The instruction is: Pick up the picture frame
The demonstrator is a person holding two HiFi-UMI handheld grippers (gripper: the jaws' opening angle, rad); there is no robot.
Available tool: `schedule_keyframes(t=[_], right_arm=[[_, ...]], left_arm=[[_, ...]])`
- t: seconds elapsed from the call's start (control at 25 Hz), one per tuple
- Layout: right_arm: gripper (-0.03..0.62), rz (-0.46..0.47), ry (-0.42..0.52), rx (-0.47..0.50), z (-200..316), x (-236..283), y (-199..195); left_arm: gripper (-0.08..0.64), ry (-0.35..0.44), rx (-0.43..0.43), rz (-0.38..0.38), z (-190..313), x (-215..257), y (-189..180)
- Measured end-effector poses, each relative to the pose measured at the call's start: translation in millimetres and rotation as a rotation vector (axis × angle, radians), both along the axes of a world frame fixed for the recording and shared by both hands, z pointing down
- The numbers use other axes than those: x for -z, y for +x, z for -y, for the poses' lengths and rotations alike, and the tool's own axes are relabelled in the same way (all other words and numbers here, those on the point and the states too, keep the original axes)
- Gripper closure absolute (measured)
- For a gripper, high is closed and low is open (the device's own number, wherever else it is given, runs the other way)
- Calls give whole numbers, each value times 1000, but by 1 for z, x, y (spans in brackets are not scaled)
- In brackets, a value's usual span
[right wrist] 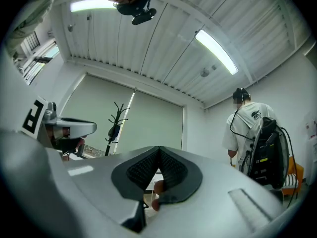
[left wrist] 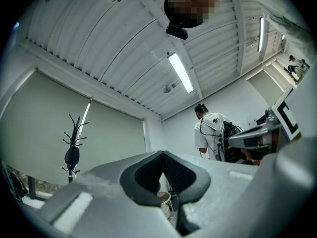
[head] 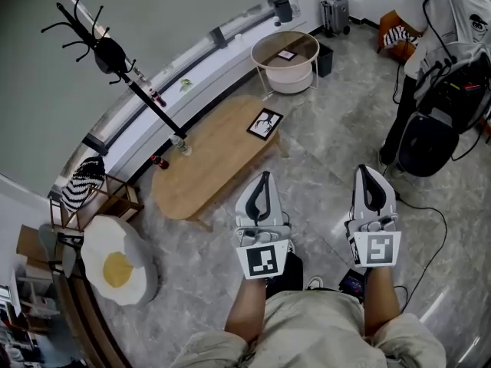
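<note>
A black-edged picture frame (head: 265,123) lies flat at the far end of the oval wooden table (head: 207,171). Both grippers hover above the floor in front of the person holding them, short of the table, pointing slightly upward. My left gripper (head: 265,175) is shut with nothing in it, its tip near the table's near right edge. My right gripper (head: 367,169) is also shut and empty, further right over the tiled floor. In the left gripper view the jaws of the left gripper (left wrist: 162,152) meet at the tip. The right gripper view shows the right gripper (right wrist: 158,148) likewise closed. The frame is not seen in either gripper view.
A black coat stand (head: 115,60) leans over the table's left side. A round white side table (head: 285,60) stands beyond the frame. An egg-shaped cushion (head: 116,268) lies at the lower left. A person (head: 437,21) with black equipment (head: 426,140) stands at the right; a cable (head: 430,213) runs across the floor.
</note>
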State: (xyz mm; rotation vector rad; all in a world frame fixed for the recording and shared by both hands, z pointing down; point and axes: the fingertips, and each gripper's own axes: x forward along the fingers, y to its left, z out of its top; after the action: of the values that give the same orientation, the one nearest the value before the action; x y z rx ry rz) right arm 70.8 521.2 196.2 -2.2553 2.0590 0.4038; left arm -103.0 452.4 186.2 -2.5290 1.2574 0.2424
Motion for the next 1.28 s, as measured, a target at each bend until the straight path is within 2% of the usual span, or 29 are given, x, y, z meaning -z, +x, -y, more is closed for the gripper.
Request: schedule_keyframes(t=[0.28, 0.76, 0.88, 0.96, 1.28], right_arm=[[591, -26, -4, -2, 67, 3, -3], [591, -55, -42, -3, 175, 5, -25], [591, -76, -55, 1, 199, 4, -36], [591, -86, -61, -1, 215, 5, -42], [591, -111, -79, -10, 269, 10, -65]], left_arm=[[555, 33, 1, 35, 65, 0, 3], [555, -29, -9, 6, 175, -6, -17], [555, -14, -13, -2, 198, -4, -24], [555, -1, -13, 21, 214, -4, -28], [555, -30, -23, 18, 270, -5, -45]])
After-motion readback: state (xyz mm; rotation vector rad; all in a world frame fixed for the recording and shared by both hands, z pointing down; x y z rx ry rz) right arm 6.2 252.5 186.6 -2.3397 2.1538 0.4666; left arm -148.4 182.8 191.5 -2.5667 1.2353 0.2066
